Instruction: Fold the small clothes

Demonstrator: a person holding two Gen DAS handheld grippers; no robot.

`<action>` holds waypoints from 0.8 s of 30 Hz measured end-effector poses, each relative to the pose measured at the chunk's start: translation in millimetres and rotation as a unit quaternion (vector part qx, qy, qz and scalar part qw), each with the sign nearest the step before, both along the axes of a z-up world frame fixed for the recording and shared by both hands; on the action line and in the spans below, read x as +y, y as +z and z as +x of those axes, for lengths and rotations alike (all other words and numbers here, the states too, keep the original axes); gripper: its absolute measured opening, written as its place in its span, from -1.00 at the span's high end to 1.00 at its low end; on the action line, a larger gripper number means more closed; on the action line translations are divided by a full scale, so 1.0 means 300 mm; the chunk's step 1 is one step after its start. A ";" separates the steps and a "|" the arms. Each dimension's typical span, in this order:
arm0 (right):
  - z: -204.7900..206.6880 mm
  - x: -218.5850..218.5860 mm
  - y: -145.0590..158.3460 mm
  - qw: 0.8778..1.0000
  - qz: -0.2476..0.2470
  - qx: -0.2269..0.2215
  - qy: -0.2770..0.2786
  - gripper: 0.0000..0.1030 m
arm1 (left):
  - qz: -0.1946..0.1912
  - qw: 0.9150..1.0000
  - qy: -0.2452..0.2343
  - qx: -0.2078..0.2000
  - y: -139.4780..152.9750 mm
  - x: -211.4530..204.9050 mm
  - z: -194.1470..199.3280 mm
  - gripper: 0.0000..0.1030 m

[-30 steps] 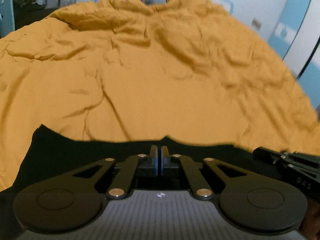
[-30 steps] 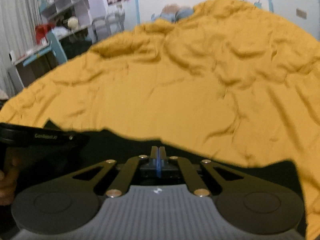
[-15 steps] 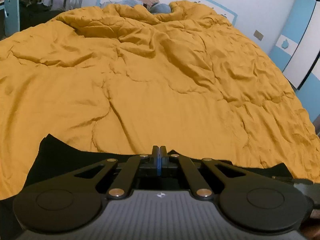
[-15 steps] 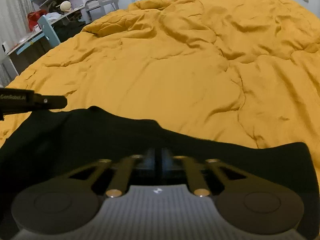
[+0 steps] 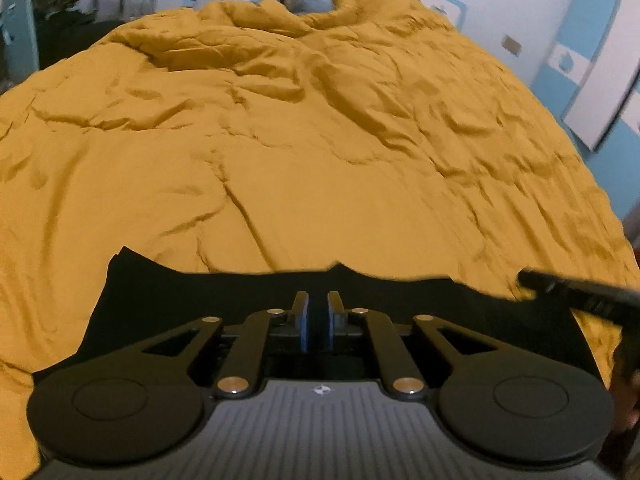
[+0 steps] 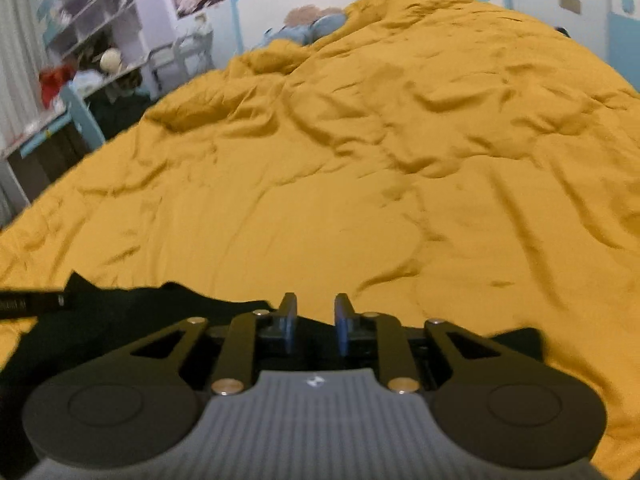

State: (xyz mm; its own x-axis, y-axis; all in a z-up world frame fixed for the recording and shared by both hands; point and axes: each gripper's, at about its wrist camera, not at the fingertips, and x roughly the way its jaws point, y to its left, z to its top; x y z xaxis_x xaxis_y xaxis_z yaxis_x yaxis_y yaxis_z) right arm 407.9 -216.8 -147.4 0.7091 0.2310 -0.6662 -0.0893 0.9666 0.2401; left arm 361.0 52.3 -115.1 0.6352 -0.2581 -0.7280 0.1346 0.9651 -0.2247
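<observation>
Both grippers letting go over the black garment

Left gripper (image 5: 318, 314) jaws are parting, a thin gap, nothing pinched; right gripper (image 6: 316, 320) jaws are opening wider, empty too. The black garment (image 5: 200, 300) lies flat just under them at the near edge of the rumpled mustard-yellow duvet (image 5: 320, 152).

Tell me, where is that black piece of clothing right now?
The black garment lies on the near edge of the mustard-yellow duvet, directly under both grippers; it fills the bottom of each wrist view.
</observation>
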 end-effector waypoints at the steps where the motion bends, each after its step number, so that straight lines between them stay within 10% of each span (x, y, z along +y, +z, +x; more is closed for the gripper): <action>1: -0.031 -0.054 0.020 1.000 0.011 0.005 -0.010 0.36 | 0.004 1.000 -0.008 0.002 0.012 -0.011 -0.015 0.73; 3: -0.096 -0.158 0.043 0.998 0.048 0.018 -0.032 -0.09 | 0.012 1.000 -0.024 0.003 0.029 -0.036 -0.046 0.61; 13: -0.467 -0.563 -0.100 0.961 0.221 0.087 -0.145 -0.27 | 0.026 0.997 -0.076 0.010 0.019 -0.200 -0.149 0.28; 20: -0.447 -0.551 -0.245 0.934 0.312 0.098 -0.142 -0.18 | 0.012 0.997 -0.071 0.041 -0.065 -0.225 -0.122 0.34; 24: -0.413 -0.542 -0.294 0.933 0.311 0.104 -0.146 0.31 | 0.027 0.995 -0.076 0.050 -0.118 -0.243 -0.084 0.44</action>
